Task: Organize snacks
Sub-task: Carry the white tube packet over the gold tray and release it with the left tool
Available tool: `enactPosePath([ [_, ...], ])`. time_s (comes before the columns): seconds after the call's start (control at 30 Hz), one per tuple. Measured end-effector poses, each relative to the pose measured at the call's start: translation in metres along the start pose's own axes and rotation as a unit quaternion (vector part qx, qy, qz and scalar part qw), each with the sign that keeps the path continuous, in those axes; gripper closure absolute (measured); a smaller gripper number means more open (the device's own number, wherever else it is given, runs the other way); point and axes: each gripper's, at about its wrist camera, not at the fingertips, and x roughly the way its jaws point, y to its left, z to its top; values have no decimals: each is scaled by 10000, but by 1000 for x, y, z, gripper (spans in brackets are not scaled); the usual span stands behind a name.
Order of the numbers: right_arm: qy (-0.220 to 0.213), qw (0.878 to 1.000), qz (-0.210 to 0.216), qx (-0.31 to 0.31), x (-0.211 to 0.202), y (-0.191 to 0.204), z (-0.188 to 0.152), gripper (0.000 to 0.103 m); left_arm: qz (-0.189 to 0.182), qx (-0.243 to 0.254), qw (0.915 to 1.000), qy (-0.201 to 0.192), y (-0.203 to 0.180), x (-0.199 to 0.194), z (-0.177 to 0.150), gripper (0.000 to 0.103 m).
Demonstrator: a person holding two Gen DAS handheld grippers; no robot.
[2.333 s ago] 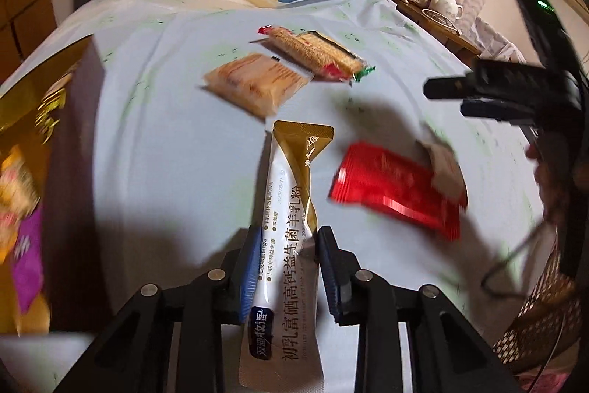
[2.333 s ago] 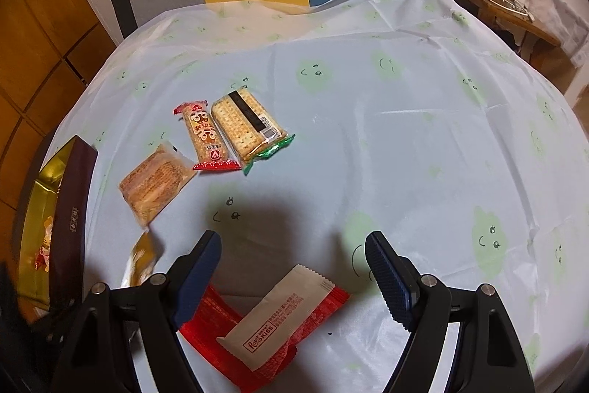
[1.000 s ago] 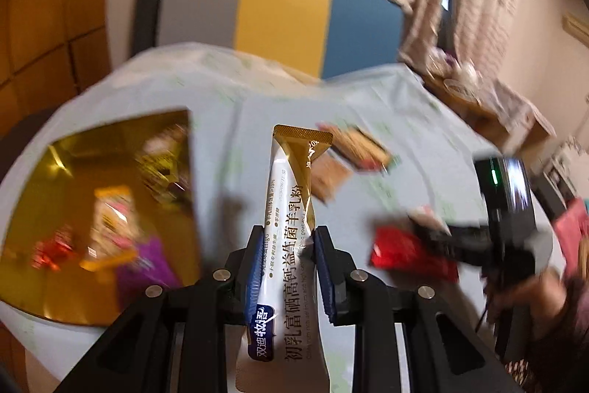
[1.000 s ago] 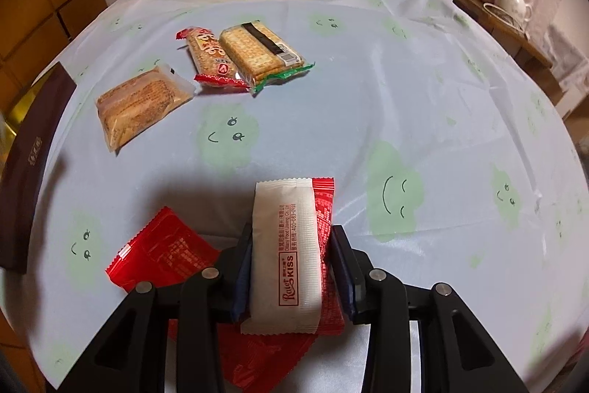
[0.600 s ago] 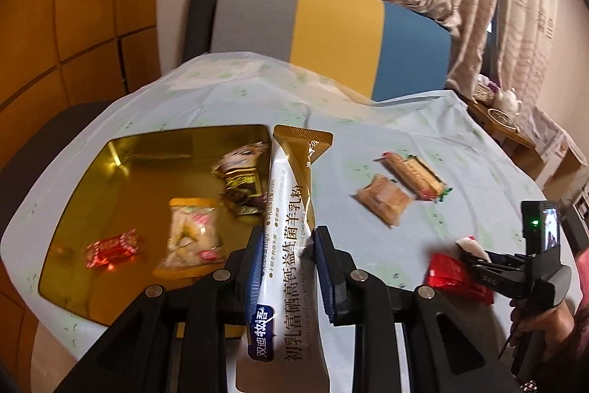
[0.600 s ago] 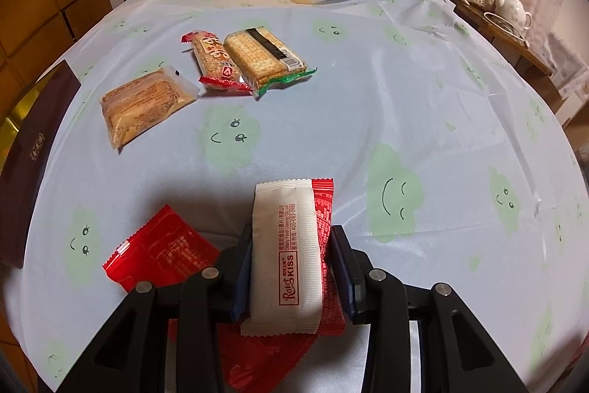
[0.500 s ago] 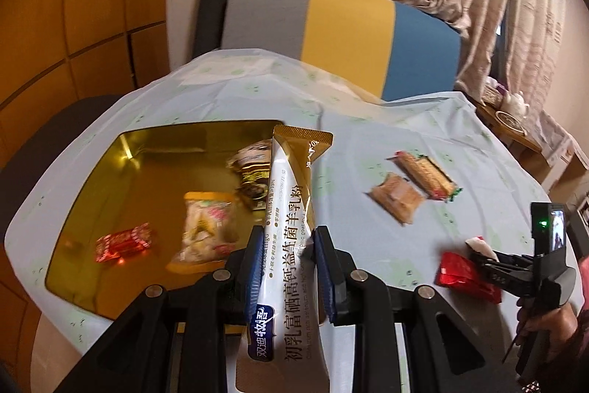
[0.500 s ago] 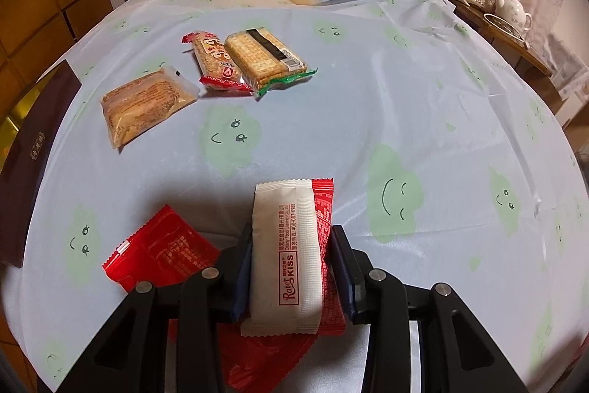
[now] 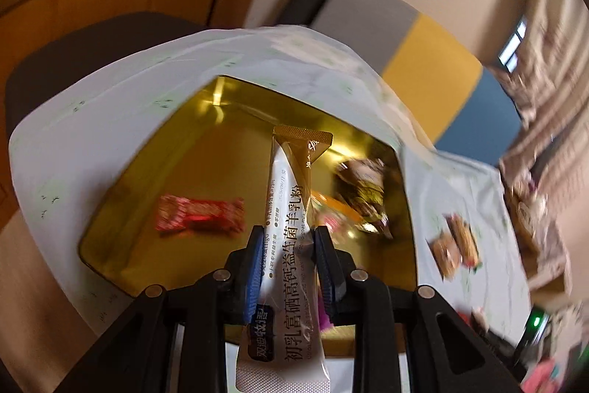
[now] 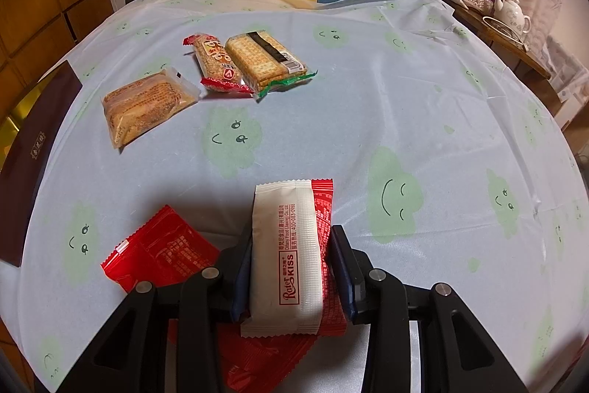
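Over on the left, the left hand-held gripper [image 9: 288,262] is clamped around the middle of a long white and gold sachet [image 9: 291,220], which pokes straight out ahead between the jaws. It hangs above the gold tray [image 9: 121,227] that fills the centre of that view, and I'd say it is held there because the tray is where the snacks are being gathered: a red candy [image 9: 200,218] already lies at the tray's left, and a dark wrapper [image 9: 362,186] with an orange packet beside it sits to the right of the sachet. The sachet's gold tip reaches up toward the tray's far wall. The picture is smeared, so I can't tell how high it hangs.

Further right in that view, two biscuit packs [image 9: 454,249] lie on the pale cloth of the counter [image 9: 92,120], well clear of the tray.

In the right view, the right hand-held gripper [image 10: 291,277] is pinched on a white wafer pack [image 10: 285,256] at lower centre, apparently with a red packet [image 10: 324,245] underneath it caught too. Another red packet [image 10: 162,253] lies just left of the jaws on the counter. I'd guess this one waits its turn for the tray. In the upper left, a clear-wrapped cake [image 10: 147,104], a red-ended bar [image 10: 217,63] and a cracker pack [image 10: 267,59] lie loose, well ahead of the gripper.
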Motion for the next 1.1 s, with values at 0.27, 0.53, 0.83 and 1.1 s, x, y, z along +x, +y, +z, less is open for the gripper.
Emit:
enactPosePath([
  [0.27,-18,10000,29,8,0,-2,-1,64,-173,-527,9979,326,21,25,11,67],
  [0.53,-20,10000,13,-4,0,-2,-1,64,195,-169,9994,216,16,23,1,67],
  [0.83,-19,10000,15,-15,1,-1,0,64,734,1062,9916,43,-12,0,-37,68],
  [1.1,115,9999,-40,-95,3,2,4,64,1367,1168,9832,326,-5,33,-26,70],
])
